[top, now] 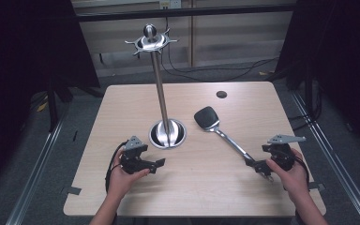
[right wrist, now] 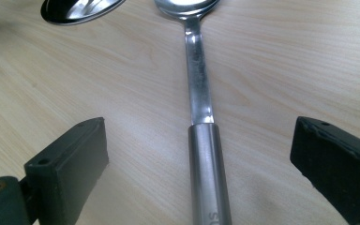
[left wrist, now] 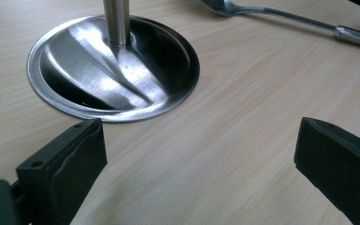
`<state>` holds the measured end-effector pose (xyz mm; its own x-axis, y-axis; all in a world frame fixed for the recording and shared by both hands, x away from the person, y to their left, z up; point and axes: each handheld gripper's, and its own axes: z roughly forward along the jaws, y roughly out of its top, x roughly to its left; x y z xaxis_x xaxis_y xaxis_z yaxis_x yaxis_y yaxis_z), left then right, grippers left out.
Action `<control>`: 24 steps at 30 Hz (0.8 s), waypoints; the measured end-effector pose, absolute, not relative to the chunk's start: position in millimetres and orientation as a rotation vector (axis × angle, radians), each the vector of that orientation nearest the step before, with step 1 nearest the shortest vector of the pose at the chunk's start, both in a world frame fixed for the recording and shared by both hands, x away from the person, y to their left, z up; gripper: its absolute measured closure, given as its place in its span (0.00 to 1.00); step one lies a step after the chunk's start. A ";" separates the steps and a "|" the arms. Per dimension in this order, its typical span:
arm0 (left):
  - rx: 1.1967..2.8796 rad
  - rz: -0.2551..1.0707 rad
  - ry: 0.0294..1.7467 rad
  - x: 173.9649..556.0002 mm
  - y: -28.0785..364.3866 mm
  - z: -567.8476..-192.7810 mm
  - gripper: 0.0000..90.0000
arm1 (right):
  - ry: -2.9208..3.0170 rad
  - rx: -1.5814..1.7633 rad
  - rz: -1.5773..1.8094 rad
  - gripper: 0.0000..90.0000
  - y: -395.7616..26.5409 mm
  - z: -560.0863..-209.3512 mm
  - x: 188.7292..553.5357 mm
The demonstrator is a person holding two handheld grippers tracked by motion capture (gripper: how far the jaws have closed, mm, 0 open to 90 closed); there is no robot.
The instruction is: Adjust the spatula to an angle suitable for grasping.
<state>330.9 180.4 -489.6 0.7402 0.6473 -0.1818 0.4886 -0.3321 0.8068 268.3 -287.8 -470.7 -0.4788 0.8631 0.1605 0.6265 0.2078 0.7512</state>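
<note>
steel spatula [top: 225, 133] lies flat beside the upright rack's [top: 167, 133] base.

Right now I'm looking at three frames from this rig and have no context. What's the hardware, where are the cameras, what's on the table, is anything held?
No robot here: a person holds a hand-held two-jaw tool in each hand, the left tool and the right tool. The high view looks down from above the person's side. The other two cameras ride on the tools and look along their black jaws. On the light wooden table stand a tall steel utensil stand with a round dished base and hooks at its top, and beside it lies a steel spatula with a dark blade. Both tools are open. The right one straddles the spatula's handle without closing; the left faces the stand's base.
</note>
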 end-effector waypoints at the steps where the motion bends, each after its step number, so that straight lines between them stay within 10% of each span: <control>1: 1.996 0.212 0.862 331.1 180.2 -489.7 0.03 | 2.187 1.413 1.151 0.05 -288.3 -470.8 267.9; 24: 2.013 0.203 0.838 330.8 177.7 -489.7 0.04 | 2.152 1.418 1.119 0.03 -291.0 -475.1 268.3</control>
<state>330.8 177.7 -489.7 0.7551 0.6312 -0.1772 0.4803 -0.3486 0.8049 268.3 -291.0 -475.1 -0.4496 0.8820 0.1412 0.6221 0.1957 0.7580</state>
